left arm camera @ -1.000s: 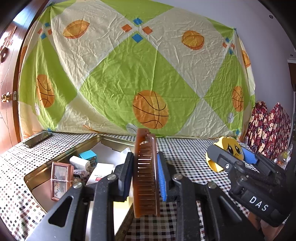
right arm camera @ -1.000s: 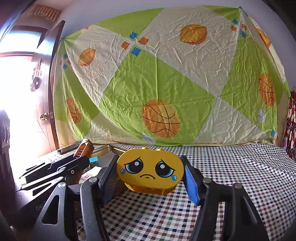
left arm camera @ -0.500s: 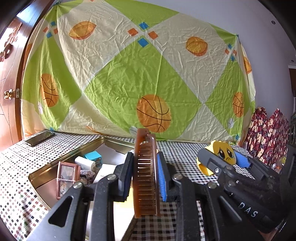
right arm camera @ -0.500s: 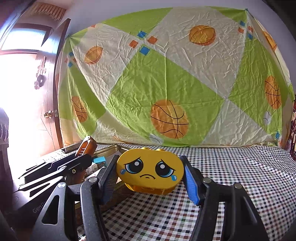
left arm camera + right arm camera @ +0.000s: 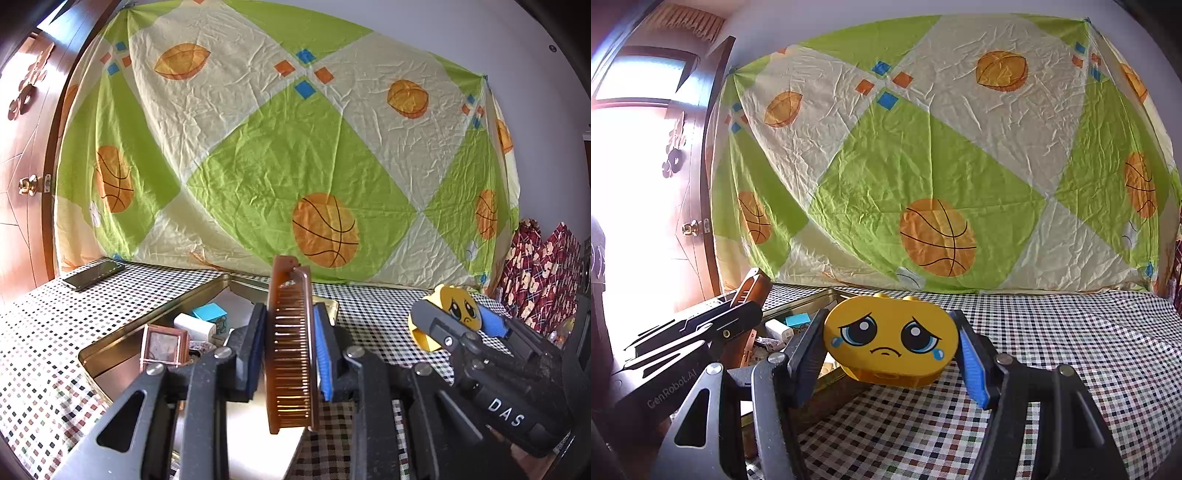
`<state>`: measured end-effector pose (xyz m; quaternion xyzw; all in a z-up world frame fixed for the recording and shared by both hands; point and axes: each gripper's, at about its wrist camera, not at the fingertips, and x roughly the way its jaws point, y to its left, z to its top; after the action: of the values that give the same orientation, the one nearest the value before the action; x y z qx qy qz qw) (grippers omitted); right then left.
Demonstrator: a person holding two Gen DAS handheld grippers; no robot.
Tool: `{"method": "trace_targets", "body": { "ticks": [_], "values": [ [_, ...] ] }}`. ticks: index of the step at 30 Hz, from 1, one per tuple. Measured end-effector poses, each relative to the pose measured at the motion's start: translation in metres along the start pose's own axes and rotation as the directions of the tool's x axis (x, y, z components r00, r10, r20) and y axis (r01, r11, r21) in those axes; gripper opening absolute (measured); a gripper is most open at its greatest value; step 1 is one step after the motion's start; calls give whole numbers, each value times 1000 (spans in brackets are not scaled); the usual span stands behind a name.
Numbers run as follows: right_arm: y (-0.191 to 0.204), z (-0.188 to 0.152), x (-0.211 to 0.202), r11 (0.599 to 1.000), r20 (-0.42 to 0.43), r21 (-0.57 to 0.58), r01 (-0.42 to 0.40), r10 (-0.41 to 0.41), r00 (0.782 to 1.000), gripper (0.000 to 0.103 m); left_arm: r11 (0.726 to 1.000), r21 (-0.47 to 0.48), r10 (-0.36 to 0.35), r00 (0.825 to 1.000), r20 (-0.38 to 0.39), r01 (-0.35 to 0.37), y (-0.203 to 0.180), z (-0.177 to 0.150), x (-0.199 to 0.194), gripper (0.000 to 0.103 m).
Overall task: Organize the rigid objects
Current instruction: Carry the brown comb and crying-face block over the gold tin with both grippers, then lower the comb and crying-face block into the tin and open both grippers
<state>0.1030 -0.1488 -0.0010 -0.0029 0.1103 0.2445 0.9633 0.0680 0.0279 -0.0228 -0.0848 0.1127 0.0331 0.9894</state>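
Note:
My left gripper (image 5: pixel 290 341) is shut on a brown comb (image 5: pixel 291 354) that stands on edge between the pads, above the near right part of a metal tray (image 5: pixel 122 341). My right gripper (image 5: pixel 890 347) is shut on a yellow block with a sad face (image 5: pixel 892 341), held above the checked tablecloth just right of the tray (image 5: pixel 809 301). Each gripper appears in the other's view: the right gripper (image 5: pixel 463 319) with the yellow block (image 5: pixel 456 312) at the right, the left gripper (image 5: pixel 735 317) with the comb tip (image 5: pixel 753 286) at the left.
The tray holds a pink framed box (image 5: pixel 164 349), a white cylinder (image 5: pixel 194 326), a teal box (image 5: pixel 208 314) and white papers. A black phone (image 5: pixel 92 275) lies at the back left. A basketball-print sheet (image 5: pixel 295 166) hangs behind; patterned bags (image 5: pixel 543 273) stand at the right.
The left gripper with the comb has shifted slightly, so the tray and backdrop sit a little differently in its view. The right gripper holds still with the yellow block.

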Motion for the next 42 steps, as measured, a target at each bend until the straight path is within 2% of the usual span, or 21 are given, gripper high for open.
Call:
{"method": "trace_targets", "body": {
  "ticks": [19, 42],
  "values": [
    [18, -1, 7, 999, -8, -10, -37, 37, 999, 66, 999, -31, 25, 1000, -12, -26, 23, 1, -1, 24],
    [54, -2, 22, 993, -46, -78, -91, 88, 995, 66, 997, -49, 61, 997, -39, -62, 50, 4, 1, 24]
  ]
}}
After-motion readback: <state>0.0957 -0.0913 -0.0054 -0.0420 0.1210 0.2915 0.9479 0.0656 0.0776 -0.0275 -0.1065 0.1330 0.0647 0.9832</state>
